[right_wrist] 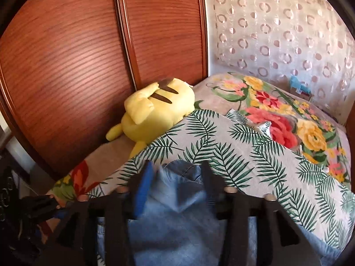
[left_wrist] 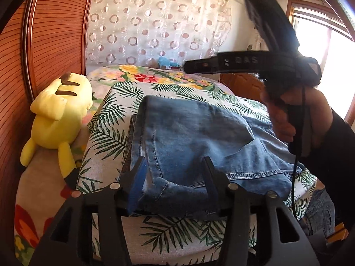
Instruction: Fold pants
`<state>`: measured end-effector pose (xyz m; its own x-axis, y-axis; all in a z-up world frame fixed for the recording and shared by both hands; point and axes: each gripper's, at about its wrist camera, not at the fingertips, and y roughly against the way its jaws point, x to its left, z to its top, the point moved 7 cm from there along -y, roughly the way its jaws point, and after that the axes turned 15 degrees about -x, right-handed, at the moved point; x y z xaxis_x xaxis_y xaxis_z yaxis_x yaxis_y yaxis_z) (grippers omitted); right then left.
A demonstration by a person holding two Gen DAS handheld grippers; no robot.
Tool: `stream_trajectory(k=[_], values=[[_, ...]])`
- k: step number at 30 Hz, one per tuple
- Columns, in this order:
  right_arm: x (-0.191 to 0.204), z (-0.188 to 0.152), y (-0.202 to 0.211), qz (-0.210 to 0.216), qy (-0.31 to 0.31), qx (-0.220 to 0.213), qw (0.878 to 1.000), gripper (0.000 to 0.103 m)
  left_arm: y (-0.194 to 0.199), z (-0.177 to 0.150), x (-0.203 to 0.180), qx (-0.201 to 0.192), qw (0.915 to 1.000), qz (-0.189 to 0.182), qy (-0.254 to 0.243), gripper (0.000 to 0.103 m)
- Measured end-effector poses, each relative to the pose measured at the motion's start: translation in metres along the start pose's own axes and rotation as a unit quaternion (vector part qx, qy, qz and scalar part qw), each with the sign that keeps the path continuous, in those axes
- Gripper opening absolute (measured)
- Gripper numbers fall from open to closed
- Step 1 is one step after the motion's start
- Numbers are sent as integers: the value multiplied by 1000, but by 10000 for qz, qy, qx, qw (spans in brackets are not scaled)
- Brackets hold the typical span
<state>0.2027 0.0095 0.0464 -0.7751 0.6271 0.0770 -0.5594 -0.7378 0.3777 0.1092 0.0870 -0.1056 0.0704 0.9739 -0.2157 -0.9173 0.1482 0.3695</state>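
Both tongs stand spread, gripping nothing: the left gripper [left_wrist: 175, 177] straddles the near hem of the jeans [left_wrist: 188, 133], the right gripper [right_wrist: 177, 181] straddles a denim corner. The folded bundle runs long straight ahead on the palm-print cover [left_wrist: 106, 137], left nearer.

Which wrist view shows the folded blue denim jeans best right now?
The left wrist view: the folded blue denim jeans lie almost whole on the palm-leaf cloth. The right wrist view shows only a blurred close-up of denim.

Blue jeans [left_wrist: 188, 133] folded, flat on leaf-print bedcover [left_wrist: 106, 133].
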Motion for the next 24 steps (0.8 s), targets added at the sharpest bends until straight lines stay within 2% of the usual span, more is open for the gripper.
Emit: stream_trajectory(k=[5, 8, 12, 17, 19, 24], values=[[-19, -21, 29, -232, 26, -64, 9997, 50, -8, -7, 0, 83, 10000, 10, -42, 52], [-36, -47, 50, -491, 74, -4, 9988, 50, -15, -13, 3, 205, 9998, 46, -17, 46], [-59, -84, 73, -814, 70, 176, 9965, 50, -24, -28, 11, 456, 9987, 216, 48, 44], [-88, -117, 83, -1075, -298, 350, 9931, 50, -25, -44, 13, 606, 9978, 260, 78, 44], [-92, -117, 83, -1035, -449, 363, 9930, 50, -24, -46, 11, 626, 9977, 249, 38, 34], [-103, -120, 73, -1037, -675, 502, 9910, 50, -22, -48, 8, 652, 9977, 160, -69, 20]])
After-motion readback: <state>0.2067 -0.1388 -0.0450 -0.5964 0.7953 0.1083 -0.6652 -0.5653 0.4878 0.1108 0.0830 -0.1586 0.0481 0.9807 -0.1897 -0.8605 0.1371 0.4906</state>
